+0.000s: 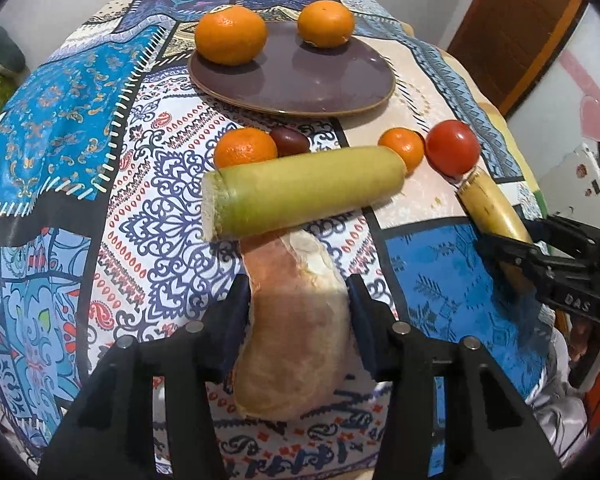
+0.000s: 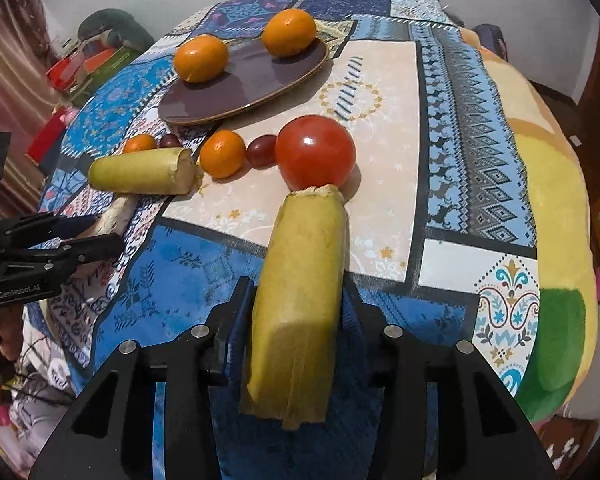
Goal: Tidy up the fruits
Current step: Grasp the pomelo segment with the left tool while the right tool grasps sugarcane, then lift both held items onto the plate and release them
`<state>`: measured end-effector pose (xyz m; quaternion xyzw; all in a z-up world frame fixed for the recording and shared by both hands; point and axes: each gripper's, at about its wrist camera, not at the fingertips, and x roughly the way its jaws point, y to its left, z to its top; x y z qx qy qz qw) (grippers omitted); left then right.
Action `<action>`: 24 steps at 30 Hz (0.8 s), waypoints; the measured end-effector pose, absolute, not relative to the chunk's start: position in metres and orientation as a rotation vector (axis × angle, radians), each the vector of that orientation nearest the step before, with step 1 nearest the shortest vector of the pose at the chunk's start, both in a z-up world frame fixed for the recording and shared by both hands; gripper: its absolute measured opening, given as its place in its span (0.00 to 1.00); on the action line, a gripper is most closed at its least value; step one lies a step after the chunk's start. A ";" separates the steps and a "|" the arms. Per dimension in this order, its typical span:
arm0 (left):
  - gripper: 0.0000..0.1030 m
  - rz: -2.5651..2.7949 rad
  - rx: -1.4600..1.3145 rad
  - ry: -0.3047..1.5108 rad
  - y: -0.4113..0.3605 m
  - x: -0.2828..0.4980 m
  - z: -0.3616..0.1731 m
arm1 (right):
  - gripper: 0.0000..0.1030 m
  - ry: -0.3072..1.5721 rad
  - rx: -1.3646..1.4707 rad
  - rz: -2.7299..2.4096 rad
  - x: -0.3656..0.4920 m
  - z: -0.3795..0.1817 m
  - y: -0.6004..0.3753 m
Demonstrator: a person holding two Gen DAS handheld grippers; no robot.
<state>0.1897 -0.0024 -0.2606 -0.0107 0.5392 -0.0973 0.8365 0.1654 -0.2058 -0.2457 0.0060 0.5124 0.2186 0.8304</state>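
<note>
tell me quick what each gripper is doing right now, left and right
Left gripper: shut on the pale orange-tan vegetable piece.
Right gripper: shut on the yellow-green stalk piece.

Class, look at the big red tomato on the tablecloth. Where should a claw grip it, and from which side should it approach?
Grip the tomato across its widest middle, coming down from above. It is round and smooth, so a grip off-centre would likely slip. The small dark fruit sits close on its left and the yellow piece held in the right claw lies just in front, so fingers fit best at the free right side and the back-left.
</note>
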 end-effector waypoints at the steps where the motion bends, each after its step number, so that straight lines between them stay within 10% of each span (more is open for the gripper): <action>1: 0.45 -0.200 -0.007 1.137 -0.004 0.189 -0.260 | 0.38 1.084 0.012 0.463 0.165 -0.245 -0.206; 24: 0.43 -0.189 -0.005 0.943 0.018 0.150 -0.181 | 0.35 0.904 0.055 0.500 0.145 -0.187 -0.213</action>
